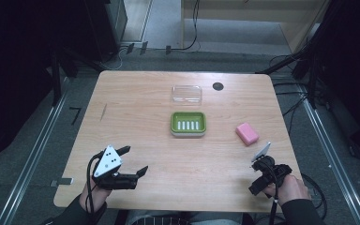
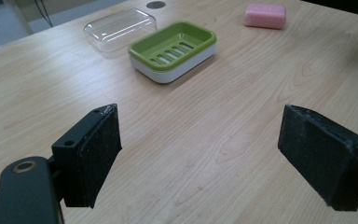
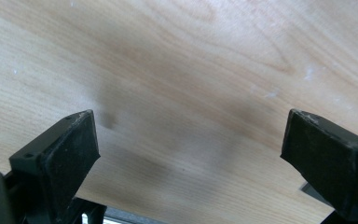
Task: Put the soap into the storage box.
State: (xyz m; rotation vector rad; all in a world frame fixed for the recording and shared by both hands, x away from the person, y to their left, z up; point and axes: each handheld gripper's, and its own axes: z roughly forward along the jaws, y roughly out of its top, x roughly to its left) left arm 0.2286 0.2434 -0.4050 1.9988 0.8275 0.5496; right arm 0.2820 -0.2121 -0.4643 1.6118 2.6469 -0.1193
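A green soap dish (image 1: 188, 123) (image 2: 173, 49) with a slotted insert on a white base sits mid-table. Its clear plastic lid (image 1: 186, 94) (image 2: 119, 28) lies just behind it. A pink soap bar (image 1: 247, 133) (image 2: 265, 15) rests to the dish's right. My left gripper (image 1: 134, 161) (image 2: 200, 149) is near the front left of the table, open, with nothing between its jaws. My right gripper (image 1: 261, 165) (image 3: 191, 154) is at the front right, in front of the soap, open over bare wood and tilted down toward the table.
A dark round grommet (image 1: 218, 86) (image 2: 155, 4) sits near the table's far edge. The wooden table (image 1: 136, 117) has open wood between the grippers and the dish. Cables and metal rails run on the floor around the table.
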